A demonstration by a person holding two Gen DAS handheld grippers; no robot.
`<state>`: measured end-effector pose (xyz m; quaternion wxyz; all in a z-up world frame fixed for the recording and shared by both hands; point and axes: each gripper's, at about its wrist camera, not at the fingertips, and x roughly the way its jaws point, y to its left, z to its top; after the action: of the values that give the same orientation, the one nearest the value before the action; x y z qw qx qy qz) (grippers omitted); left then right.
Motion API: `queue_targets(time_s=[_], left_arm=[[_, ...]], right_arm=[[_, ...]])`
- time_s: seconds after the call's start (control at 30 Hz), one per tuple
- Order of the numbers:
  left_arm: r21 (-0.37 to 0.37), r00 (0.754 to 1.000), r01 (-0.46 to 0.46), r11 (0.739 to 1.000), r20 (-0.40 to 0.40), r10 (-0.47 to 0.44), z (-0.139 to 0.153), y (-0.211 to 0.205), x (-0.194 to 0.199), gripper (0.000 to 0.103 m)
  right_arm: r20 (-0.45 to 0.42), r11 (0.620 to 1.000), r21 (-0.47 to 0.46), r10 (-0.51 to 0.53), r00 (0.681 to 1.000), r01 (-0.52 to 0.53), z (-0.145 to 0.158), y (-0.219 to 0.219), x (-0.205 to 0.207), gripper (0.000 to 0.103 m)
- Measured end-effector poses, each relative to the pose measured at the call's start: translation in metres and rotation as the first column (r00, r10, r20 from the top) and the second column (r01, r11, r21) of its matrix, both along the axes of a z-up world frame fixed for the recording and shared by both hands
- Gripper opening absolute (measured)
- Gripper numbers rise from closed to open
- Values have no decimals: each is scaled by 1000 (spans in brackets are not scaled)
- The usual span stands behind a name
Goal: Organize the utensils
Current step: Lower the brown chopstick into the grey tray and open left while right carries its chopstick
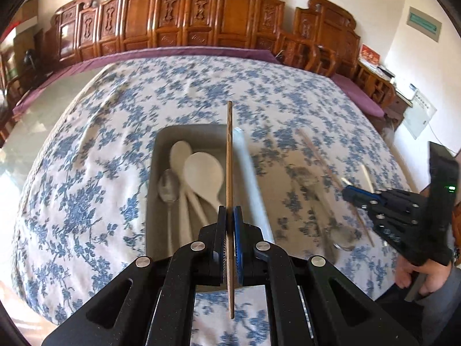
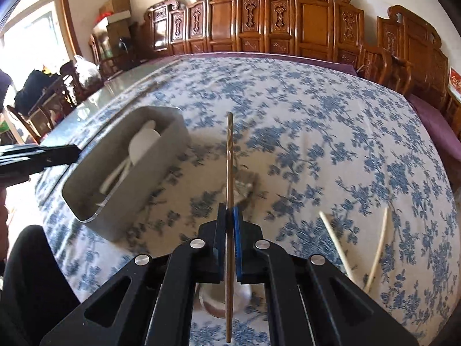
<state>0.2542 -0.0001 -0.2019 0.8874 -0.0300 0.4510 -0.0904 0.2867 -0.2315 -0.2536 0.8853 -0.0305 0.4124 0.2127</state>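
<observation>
While three spoons already lie in the grey tray (image 1: 152, 201) on the flowered cloth (image 1: 86, 144), two white ones (image 1: 201, 178) and a metal one (image 1: 168, 187) at their left, the sorting looks roughly half done. Over the tray's right side the left gripper (image 1: 230, 212) is clamped tight on a brown chopstick (image 1: 229, 150) that points away from the camera. To the right, the right gripper (image 2: 229, 212) is likewise closed hard on a second brown chopstick (image 2: 229, 155), above bare cloth and apart from the tray. Further right two pale chopsticks (image 2: 337, 245) wait on the cloth. Motion blur smears something glassy beneath the right gripper; I cannot tell what it is.
</observation>
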Motion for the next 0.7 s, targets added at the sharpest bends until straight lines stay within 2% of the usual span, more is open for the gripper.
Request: queue_targets(time_s=[0.27,0.7], left_arm=[[16,996,-13,1000,-91,14,-28,11,23,4],[60,988,31,998,-150,-21,-52,-9,40,4]], right_arm=[[-17,999,39,20,1000,-19,-4,4,7,6],[-18,997,72,17,1000,-15,-1,-1,10,6]])
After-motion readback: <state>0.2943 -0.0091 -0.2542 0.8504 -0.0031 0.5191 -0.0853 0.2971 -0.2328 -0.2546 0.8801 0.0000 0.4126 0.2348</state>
